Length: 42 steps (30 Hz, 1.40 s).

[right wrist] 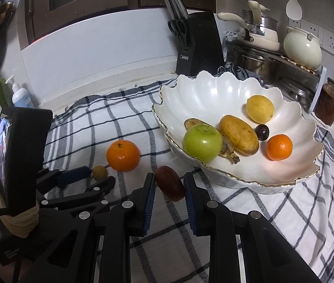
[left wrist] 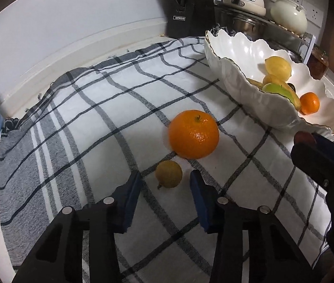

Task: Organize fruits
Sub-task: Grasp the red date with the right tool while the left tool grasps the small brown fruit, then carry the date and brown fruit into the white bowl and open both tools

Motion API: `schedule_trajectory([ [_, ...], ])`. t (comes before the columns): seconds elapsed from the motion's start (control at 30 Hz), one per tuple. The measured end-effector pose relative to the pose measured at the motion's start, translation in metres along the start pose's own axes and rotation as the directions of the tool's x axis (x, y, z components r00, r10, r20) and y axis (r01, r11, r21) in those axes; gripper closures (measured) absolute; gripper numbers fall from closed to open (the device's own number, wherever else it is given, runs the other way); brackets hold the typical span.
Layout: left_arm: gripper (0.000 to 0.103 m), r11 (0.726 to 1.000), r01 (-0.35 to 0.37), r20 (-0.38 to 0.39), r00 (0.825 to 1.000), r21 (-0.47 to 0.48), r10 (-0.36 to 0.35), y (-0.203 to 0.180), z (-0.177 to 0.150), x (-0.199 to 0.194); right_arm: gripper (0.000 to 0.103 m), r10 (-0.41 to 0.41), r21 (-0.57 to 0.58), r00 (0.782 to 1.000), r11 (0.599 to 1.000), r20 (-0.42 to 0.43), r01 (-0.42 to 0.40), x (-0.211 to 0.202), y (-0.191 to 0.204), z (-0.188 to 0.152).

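right wrist view: your right gripper (right wrist: 169, 184) is clamped on a dark red oblong fruit (right wrist: 169, 183), held off the checked cloth (right wrist: 91, 127) just short of the scalloped white bowl (right wrist: 204, 87). the bowl holds six pieces: one green apple (right wrist: 202, 143), one mango (right wrist: 239, 134), one lemon (right wrist: 259, 109), one small orange (right wrist: 279, 147), one dark plum (right wrist: 262, 132) and one browned banana (right wrist: 226, 148), mostly hidden behind the apple and mango. two fruits lie loose on the cloth: a large orange (right wrist: 123, 155) and, beside it, a small yellowish fruit (left wrist: 168, 174) you can't identify. your left gripper (left wrist: 165, 181) straddles that small fruit, its jaws partly apart and a gap showing on each side, so it holds nothing. in the left wrist view the bowl's near wall hides most of its contents.
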<state>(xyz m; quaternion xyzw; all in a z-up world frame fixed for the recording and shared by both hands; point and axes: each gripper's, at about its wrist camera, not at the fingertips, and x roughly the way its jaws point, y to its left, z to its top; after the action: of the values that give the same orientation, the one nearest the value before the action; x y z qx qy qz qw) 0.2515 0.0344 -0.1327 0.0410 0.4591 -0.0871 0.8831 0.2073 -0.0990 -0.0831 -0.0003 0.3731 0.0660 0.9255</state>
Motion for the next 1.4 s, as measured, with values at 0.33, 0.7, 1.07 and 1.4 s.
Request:
schedule_trajectory([
  [0.33, 0.08, 1.0, 0.018, 0.014, 1.0, -0.01, -0.018, 0.0, 0.002, -0.011, 0.077, 0.002, 0.011, 1.0, 1.0, 0.002, -0.002, -0.002, -0.003, 0.001],
  [0.7, 0.08, 1.0, 0.007, 0.077, 0.997, -0.008, -0.007, -0.013, 0.013, -0.048, 0.077, -0.008, 0.034, 0.999, 0.999, 0.045, 0.006, -0.028, -0.016, 0.005],
  [1.07, 0.08, 0.998, 0.043, 0.137, 0.989, 0.039, -0.048, -0.054, 0.038, -0.073, 0.077, -0.061, 0.085, 0.995, 0.995, 0.084, 0.054, -0.055, -0.056, 0.017],
  [1.4, 0.08, 0.995, 0.075, 0.163, 0.983, 0.066, -0.084, -0.086, 0.063, -0.076, 0.077, -0.11, 0.127, 0.988, 0.987, 0.104, 0.097, -0.065, -0.093, 0.03],
])
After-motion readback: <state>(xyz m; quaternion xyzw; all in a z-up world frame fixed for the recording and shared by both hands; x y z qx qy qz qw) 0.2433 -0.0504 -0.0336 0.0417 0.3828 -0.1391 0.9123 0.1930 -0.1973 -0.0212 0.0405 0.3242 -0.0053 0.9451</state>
